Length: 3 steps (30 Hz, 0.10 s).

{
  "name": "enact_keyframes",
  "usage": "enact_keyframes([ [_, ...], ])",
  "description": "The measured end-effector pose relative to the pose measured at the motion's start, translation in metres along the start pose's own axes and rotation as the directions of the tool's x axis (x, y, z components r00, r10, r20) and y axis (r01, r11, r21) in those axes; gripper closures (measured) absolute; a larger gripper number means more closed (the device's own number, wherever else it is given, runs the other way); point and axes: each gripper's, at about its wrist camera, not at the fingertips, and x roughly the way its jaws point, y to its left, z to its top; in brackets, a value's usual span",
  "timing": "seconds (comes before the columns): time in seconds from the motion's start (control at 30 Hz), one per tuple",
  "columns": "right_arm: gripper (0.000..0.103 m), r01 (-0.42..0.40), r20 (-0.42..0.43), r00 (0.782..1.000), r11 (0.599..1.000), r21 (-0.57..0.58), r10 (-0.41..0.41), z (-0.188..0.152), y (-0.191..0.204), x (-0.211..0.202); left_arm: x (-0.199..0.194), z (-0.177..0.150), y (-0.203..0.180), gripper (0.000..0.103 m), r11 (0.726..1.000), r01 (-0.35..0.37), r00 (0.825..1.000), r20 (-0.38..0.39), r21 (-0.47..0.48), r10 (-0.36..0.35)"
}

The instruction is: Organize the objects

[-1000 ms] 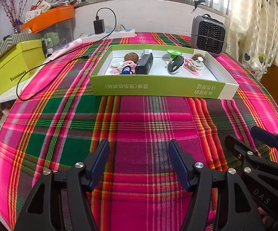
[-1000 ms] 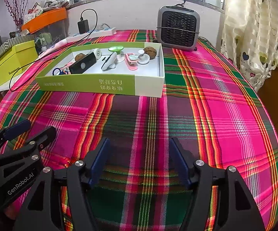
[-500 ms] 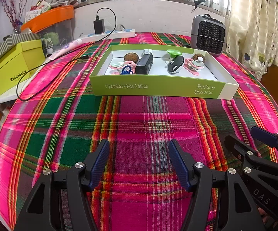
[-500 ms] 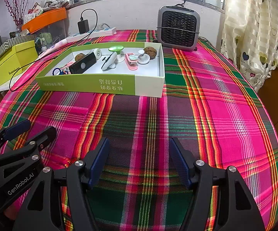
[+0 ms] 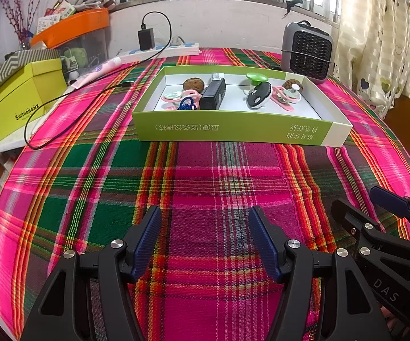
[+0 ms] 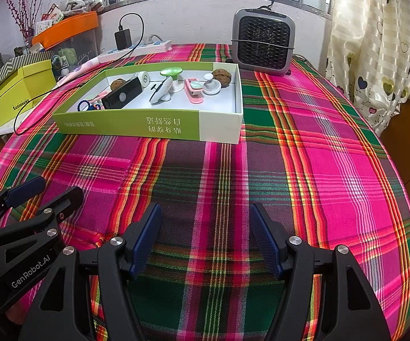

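A green and white cardboard tray (image 5: 233, 132) (image 6: 148, 126) stands on the plaid tablecloth. In it lie a black box (image 5: 213, 96) (image 6: 122, 94), two brown walnuts (image 5: 193, 83) (image 6: 222, 77), a black and white mouse (image 5: 258, 96) (image 6: 161, 91), a green-capped piece (image 5: 256, 78) (image 6: 171, 71), pink clips (image 5: 283, 99) (image 6: 193, 91) and a blue ring (image 5: 186, 103). My left gripper (image 5: 205, 241) is open and empty, low over the cloth well in front of the tray. My right gripper (image 6: 205, 240) is open and empty beside it, and shows at right in the left wrist view (image 5: 375, 216).
A grey fan heater (image 5: 307, 51) (image 6: 263, 44) stands behind the tray. A yellow-green box (image 5: 20, 99), an orange-lidded bin (image 5: 71, 27), a power strip (image 5: 162, 51) with a charger and black cable (image 5: 62, 99) sit at left. A curtain (image 6: 375, 42) hangs at right.
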Motion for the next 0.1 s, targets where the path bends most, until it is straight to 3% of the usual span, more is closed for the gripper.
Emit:
enact_keyframes([
  [0.1, 0.038, 0.000, 0.000, 1.000, 1.000, 0.000, 0.000, 0.0000, 0.0001, 0.0000, 0.0000, 0.0000, 0.0000, 0.040, 1.000, 0.000, 1.000, 0.000, 0.000, 0.000],
])
